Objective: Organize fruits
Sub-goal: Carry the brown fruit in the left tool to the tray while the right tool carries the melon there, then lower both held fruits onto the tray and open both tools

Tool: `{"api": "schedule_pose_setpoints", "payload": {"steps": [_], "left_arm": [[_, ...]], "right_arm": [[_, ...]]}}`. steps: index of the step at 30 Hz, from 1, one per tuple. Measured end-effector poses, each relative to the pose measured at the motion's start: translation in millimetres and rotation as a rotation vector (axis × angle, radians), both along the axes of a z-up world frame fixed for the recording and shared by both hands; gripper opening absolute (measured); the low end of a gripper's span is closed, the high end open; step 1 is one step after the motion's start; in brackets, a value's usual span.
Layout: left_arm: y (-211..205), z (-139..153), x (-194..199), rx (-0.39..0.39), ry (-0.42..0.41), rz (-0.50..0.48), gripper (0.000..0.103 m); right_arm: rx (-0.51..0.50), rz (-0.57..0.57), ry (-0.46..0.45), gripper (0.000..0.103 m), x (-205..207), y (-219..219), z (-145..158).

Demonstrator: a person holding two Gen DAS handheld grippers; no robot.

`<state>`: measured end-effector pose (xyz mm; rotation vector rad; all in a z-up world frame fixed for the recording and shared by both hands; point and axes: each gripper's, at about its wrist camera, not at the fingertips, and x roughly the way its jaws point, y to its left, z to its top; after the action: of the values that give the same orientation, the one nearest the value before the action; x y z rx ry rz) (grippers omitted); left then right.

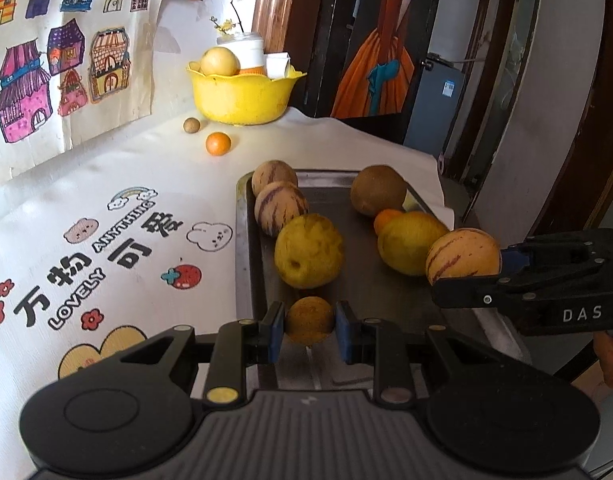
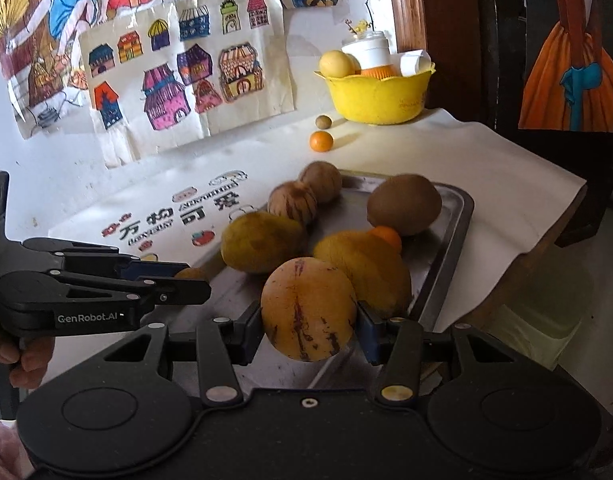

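Now, through my left wrist camera, I see the left gripper [image 1: 309, 326] with its fingers [image 1: 275, 332] clamped on a small yellow-brown fruit [image 1: 309, 320], held over the near end of the metal tray [image 1: 242, 256]. On the tray lie two striped fruits [image 1: 280, 208] along the left edge, a rough yellow fruit [image 1: 308, 250] just behind my held one, a brown kiwi [image 1: 378, 189] at the far right, a lemon [image 1: 410, 242] and a small orange piece [image 1: 387, 219] tucked between the kiwi and the lemon. My right gripper [image 1: 502, 266] comes in from the right, holding a striped pepino [image 1: 462, 256] beside the lemon. Farther back on the cloth-covered tabletop [image 1: 146, 168] sit a loose orange [image 1: 218, 143], a small brown fruit [image 1: 191, 125] and a yellow bowl [image 1: 242, 94] with a pale round fruit and containers in it.

Through my right wrist camera, the right gripper [image 2: 309, 330] has its fingers [image 2: 368, 330] pressed against both sides of the striped pepino [image 2: 308, 308], near the tray's [image 2: 446, 248] front right edge and in front of the lemon [image 2: 370, 268]. The left gripper [image 2: 186, 276] reaches in from the left, with only a sliver of its small fruit [image 2: 191, 273] showing. The kiwi [image 2: 404, 204], the striped pair [image 2: 292, 202] and the rough yellow fruit [image 2: 258, 242] lie on the tray behind; the yellow bowl [image 2: 380, 98] stands at the back.
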<state>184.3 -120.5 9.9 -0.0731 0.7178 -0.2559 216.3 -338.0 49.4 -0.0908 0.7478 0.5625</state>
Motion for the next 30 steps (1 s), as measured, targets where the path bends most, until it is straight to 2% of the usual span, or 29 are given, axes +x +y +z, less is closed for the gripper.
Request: {"api": "schedule_pose_setpoints", "payload": {"steps": [11, 16, 30], "left_arm": [[-7, -12, 8, 0.014, 0.021, -0.019, 0.029], [-8, -13, 15, 0.013, 0.018, -0.015, 0.029], [-9, -15, 23, 0.029, -0.002, -0.005, 0.030]], "right_arm": [[-0.052, 0.015, -0.041, 0.050, -5, 2, -15], [-0.119, 0.019, -0.091, 0.050, -11, 12, -19], [-0.160, 0.014, -0.145, 0.050, -18, 22, -25]]}}
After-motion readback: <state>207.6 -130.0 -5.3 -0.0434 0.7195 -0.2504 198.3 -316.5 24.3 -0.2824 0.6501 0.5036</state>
